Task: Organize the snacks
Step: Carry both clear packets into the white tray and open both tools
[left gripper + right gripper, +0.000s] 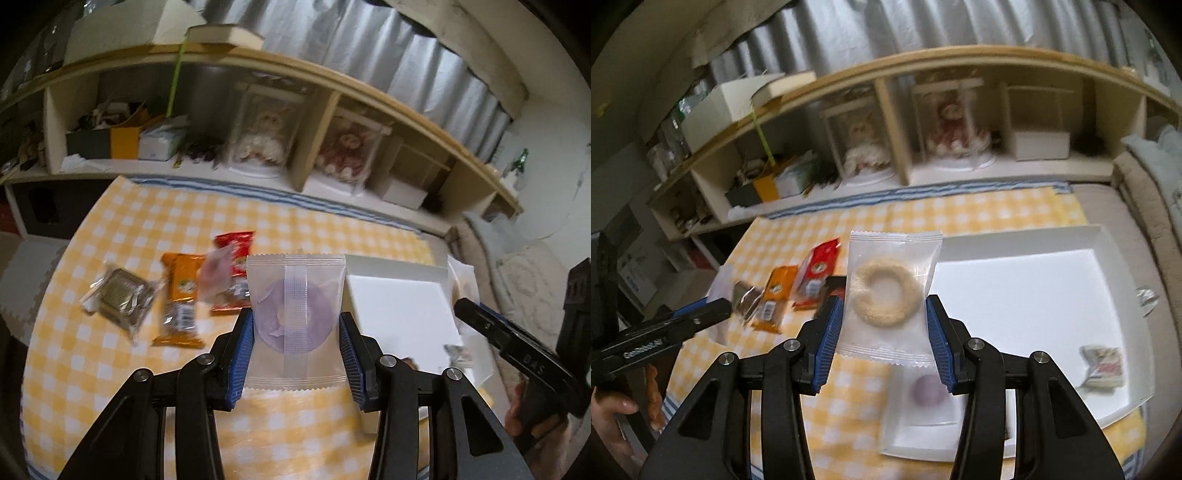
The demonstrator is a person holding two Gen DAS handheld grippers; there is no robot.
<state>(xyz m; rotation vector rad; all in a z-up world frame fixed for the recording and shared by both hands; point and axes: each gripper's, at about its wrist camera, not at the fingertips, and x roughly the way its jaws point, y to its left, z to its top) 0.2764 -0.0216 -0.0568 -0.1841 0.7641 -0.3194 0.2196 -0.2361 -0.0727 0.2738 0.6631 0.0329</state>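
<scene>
White lettering, seemingly "GenRobot.AI", runs along the left hand-held gripper (701, 314) at nine o'clock; snack wrapper print is too blurred to read.

The right hand-held gripper (884, 317) grips a beige ring-cookie packet (891, 291) above the white tray (1015, 288).

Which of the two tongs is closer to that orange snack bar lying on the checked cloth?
Left. The left tongs, shut on a purple ring snack, hang just beside the orange snack bar. The right tongs, holding a beige ring snack, sit further over, by the white tray.
</scene>
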